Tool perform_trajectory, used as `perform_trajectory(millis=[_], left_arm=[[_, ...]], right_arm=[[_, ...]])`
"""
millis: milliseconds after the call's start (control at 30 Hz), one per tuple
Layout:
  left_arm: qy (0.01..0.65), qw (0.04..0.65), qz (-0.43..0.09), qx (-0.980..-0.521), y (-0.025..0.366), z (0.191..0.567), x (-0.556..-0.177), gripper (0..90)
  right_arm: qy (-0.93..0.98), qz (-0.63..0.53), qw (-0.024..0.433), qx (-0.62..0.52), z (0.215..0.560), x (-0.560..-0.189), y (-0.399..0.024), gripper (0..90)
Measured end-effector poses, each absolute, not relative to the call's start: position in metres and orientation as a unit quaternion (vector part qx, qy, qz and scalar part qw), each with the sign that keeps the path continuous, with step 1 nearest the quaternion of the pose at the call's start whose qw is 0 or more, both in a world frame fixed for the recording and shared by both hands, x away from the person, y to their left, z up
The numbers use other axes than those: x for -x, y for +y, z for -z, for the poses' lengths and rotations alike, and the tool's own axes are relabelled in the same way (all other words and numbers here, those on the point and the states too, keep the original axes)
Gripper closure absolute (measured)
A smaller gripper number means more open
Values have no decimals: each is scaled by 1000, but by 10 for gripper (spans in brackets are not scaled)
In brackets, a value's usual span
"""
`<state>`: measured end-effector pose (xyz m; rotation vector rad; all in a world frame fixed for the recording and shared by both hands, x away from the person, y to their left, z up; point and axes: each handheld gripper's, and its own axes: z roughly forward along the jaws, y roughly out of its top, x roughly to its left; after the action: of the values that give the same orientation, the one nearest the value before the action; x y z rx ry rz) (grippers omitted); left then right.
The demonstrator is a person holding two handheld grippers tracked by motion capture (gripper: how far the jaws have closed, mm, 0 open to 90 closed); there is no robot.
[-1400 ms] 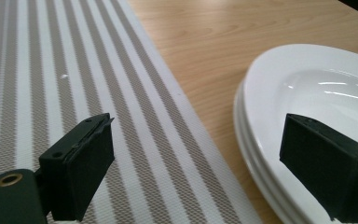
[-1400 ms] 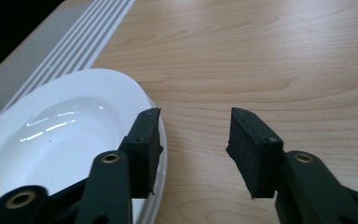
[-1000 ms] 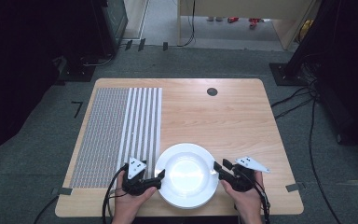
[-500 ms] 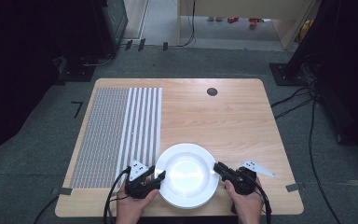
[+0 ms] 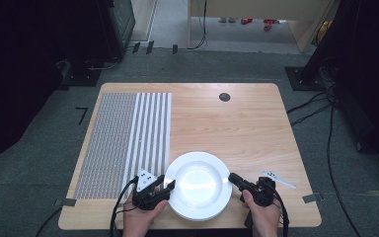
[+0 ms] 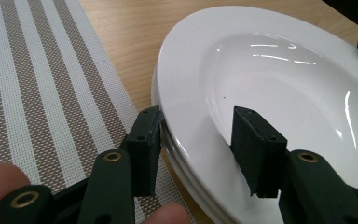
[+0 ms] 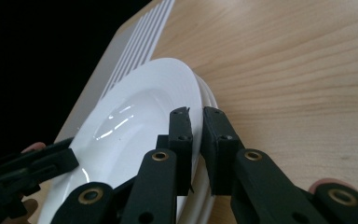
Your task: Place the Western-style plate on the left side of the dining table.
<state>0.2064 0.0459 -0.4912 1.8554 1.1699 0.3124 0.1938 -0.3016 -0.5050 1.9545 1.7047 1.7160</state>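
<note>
A stack of white plates [image 5: 197, 183] sits near the table's front edge. My left gripper [image 5: 166, 186] is at its left rim. In the left gripper view the plate [image 6: 284, 79] has its rim between my jaws [image 6: 198, 119]: one pad presses the outer edge, the other the inner slope, after just closing. My right gripper [image 5: 233, 178] is at the right rim. In the right gripper view its jaws [image 7: 196, 114] have just closed, almost together, pinching the top plate's [image 7: 135, 116] thin rim. The left gripper [image 7: 28, 168] shows across the plate.
A striped woven placemat [image 5: 123, 138] covers the table's left part, its edge just beside the plates. A small black round cap [image 5: 224, 97] sits at the far side of the wooden table [image 5: 227, 128]. Cables lie on the floor at the right [image 5: 325, 123].
Both grippers' jaws have narrowed onto the plate's rim. Both hands have slid slightly toward the front edge. The plates lie where they were.
</note>
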Motion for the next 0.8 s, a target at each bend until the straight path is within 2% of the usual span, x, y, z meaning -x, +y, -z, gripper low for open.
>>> perform_trajectory(millis=[133, 233, 500, 600, 667, 800], left_arm=[[478, 451, -120, -744, 47, 492, -207, 546], [478, 450, -122, -744, 46, 492, -207, 542], [490, 452, -101, -738, 47, 496, -209, 507], [491, 455, -107, -736, 47, 496, -209, 514], [492, 462, -110, -729, 49, 494, -208, 552], [498, 473, -97, -721, 53, 495, -209, 575]], right_arm=[[523, -582, -19, -622, 501, -194, -302, 819], [538, -574, -28, -617, 503, -194, -296, 792], [555, -586, 7, -590, 506, -197, -291, 784], [556, -592, 14, -583, 506, -197, -290, 785], [552, -601, 21, -577, 506, -198, -287, 790], [546, -609, 27, -574, 506, -199, -285, 795]])
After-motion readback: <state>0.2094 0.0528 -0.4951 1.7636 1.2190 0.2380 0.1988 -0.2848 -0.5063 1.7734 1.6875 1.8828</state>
